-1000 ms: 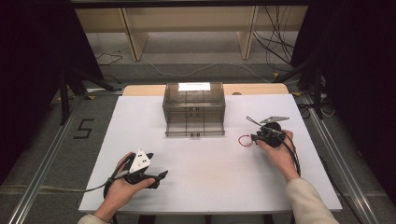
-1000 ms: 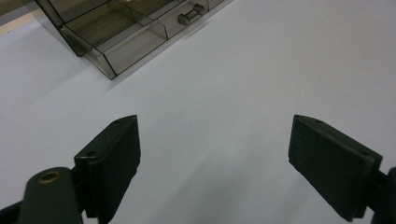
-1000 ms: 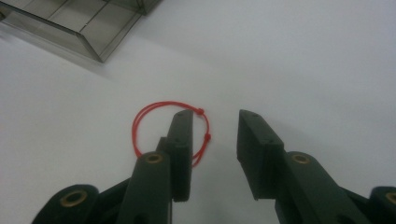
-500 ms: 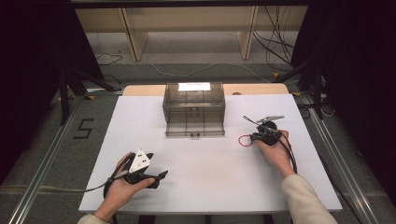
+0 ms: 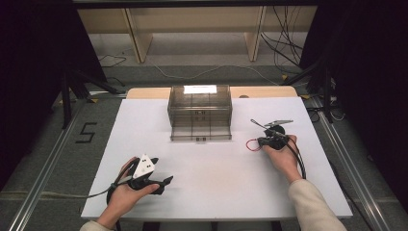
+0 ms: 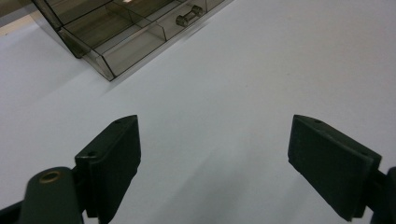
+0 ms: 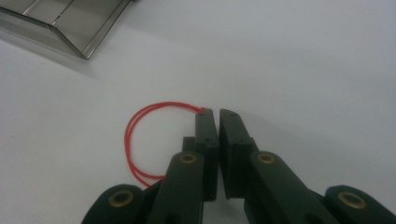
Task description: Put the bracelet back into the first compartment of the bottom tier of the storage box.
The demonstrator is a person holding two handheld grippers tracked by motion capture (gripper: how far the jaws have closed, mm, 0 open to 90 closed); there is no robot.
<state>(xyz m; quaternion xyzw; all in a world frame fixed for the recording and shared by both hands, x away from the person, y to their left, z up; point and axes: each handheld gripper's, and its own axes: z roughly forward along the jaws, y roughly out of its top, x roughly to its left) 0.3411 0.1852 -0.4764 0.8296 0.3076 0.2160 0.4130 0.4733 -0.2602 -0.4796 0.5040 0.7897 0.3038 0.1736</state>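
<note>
A smoky, see-through drawer cabinet point(image 5: 199, 113) sits at the far middle of the white table point(image 5: 216, 192), with a white label point(image 5: 200, 89) lying on its top. Its bottom drawer point(image 5: 200, 134) stands pulled out toward the person. In the left gripper view that drawer's compartments point(image 6: 116, 35) look bare, and a small dumbbell-shaped handle point(image 6: 189, 15) shows on its front; I cannot tell what the upper drawers hold.

The red rubber band point(image 5: 252, 144) lies on the table at about four o'clock from the cabinet, just off the open drawer's right corner. The right gripper point(image 5: 270, 138), held in the person's right hand point(image 5: 281, 156), is right on it. In the right gripper view the jaws of that gripper point(image 7: 214, 114) are drawn almost together with a thin gap left. The band point(image 7: 140, 140) loops out at nine o'clock from the jaw tips, its upper end meeting the tip of the left-hand jaw and its lower end running under the gripper's body. Whether the band is truly pinched I cannot tell.

The left gripper point(image 5: 163, 183) rests in the left hand point(image 5: 126, 195) at the near left of the table, about seven o'clock from the cabinet and well apart from the band. Its jaws point(image 6: 215, 158) are spread wide with bare table between them, holding nothing.

Cables point(image 5: 298, 159) trail back from both grippers along the forearms. Between each gripper and the drawer there is plain white tabletop.
</note>
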